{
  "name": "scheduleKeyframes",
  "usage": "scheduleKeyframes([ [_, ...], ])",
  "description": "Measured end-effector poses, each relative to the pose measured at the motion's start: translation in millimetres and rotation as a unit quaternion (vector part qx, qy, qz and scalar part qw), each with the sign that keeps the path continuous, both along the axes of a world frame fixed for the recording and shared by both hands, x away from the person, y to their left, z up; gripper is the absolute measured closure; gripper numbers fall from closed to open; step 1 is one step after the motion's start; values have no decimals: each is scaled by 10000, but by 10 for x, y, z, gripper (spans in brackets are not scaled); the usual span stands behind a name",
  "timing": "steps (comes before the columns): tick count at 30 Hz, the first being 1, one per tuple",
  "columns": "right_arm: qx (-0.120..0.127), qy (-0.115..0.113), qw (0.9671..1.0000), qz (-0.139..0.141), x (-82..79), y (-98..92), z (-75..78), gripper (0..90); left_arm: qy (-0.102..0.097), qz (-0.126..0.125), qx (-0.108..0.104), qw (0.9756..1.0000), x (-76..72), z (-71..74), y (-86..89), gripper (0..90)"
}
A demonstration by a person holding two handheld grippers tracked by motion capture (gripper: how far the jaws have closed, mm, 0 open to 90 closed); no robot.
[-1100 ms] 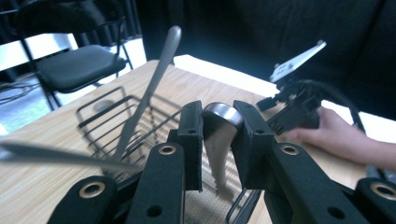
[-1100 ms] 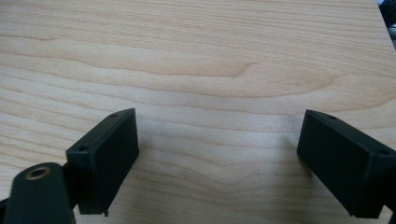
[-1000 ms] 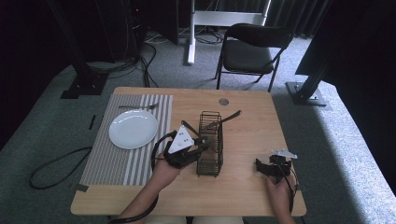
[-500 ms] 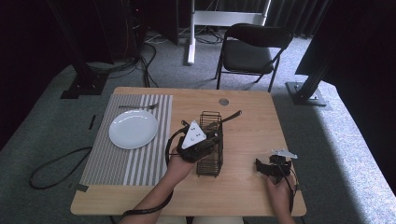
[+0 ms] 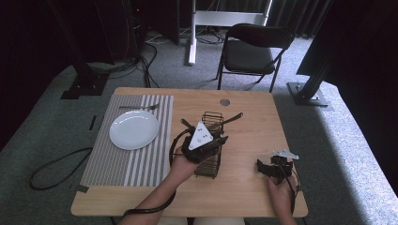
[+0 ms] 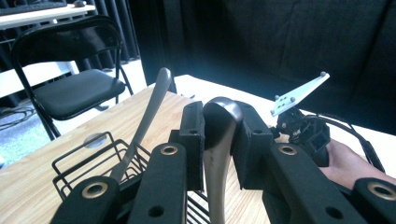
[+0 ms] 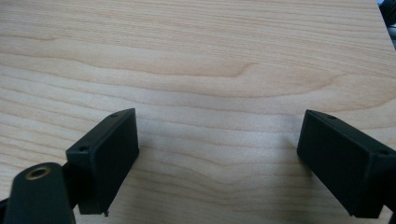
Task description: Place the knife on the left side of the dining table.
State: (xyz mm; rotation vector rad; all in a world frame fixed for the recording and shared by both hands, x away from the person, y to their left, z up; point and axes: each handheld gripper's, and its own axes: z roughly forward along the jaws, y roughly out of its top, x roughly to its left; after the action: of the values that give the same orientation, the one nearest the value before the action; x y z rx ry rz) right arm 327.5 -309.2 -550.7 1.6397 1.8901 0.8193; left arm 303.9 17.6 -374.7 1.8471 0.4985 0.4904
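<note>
My left gripper (image 5: 218, 140) hovers over the black wire basket (image 5: 210, 161) at the table's middle. In the left gripper view my left gripper (image 6: 222, 117) is shut on the rounded handle of a metal utensil (image 6: 214, 163) that stands upright between the pads. A second metal handle (image 6: 150, 109) leans out of the basket (image 6: 81, 161) beside it. My right gripper (image 5: 263, 167) rests near the table's right front edge. In the right gripper view my right gripper (image 7: 219, 158) stands open over bare wood with nothing between its jaws.
A white plate (image 5: 133, 130) lies on a striped placemat (image 5: 112, 161) at the left, with a fork (image 5: 138, 107) behind it. Two dark handles (image 5: 233, 116) stick out of the basket's far end. A black folding chair (image 5: 253, 51) stands beyond the table.
My left gripper has moved right and away from the person, from beside the basket to over it. The right gripper has stayed where it was.
</note>
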Motion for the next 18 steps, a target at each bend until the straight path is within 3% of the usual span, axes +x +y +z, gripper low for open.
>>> scheduleKeyframes([
  [4, -2, 6, 10000, 2, -1, -1, 1, 118, -62, -22, 103, 9999, -14, 15, -57, 765],
  [18, 5, 3, 10000, -5, 0, 1, 0, 118, -74, -31, 19, 10000, -39, 18, -66, 772],
])
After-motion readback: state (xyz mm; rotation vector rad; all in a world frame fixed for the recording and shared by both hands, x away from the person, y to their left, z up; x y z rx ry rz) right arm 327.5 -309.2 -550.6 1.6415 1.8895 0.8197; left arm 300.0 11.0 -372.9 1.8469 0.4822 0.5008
